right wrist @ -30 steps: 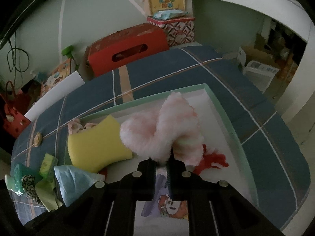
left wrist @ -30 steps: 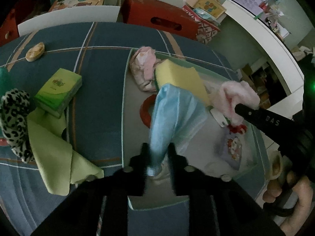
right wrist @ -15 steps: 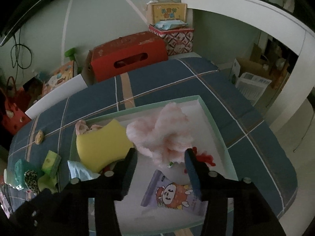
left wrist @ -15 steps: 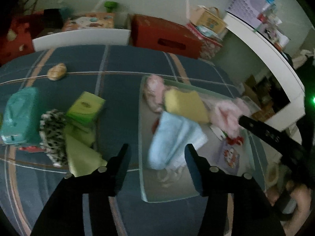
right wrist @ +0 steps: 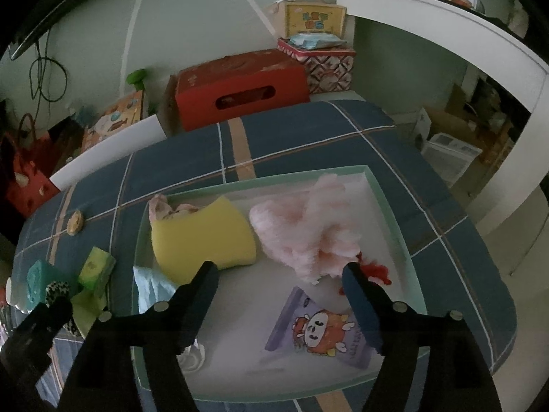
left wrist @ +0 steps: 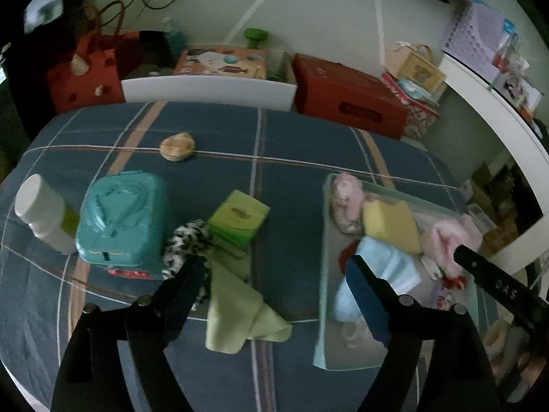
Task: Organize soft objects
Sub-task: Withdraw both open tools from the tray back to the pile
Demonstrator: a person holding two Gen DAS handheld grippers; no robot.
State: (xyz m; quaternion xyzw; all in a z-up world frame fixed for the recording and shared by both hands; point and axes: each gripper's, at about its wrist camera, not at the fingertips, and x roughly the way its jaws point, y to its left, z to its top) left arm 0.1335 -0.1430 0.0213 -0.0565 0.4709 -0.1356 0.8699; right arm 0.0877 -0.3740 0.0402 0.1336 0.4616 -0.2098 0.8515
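Sorting soft items into tray [right wrist: 384, 202]: sponge [right wrist: 206, 237], pink fluff [right wrist: 308, 237] inside. Left gripper [left wrist: 274, 267], right gripper [right wrist: 278, 274] spread, empty. Green cloth [left wrist: 236, 309] lower centre, outside tray.

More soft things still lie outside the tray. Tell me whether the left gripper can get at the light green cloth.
Probably yes. The left gripper is open and empty, and the light green cloth lies uncovered on the bedspread between its fingers.
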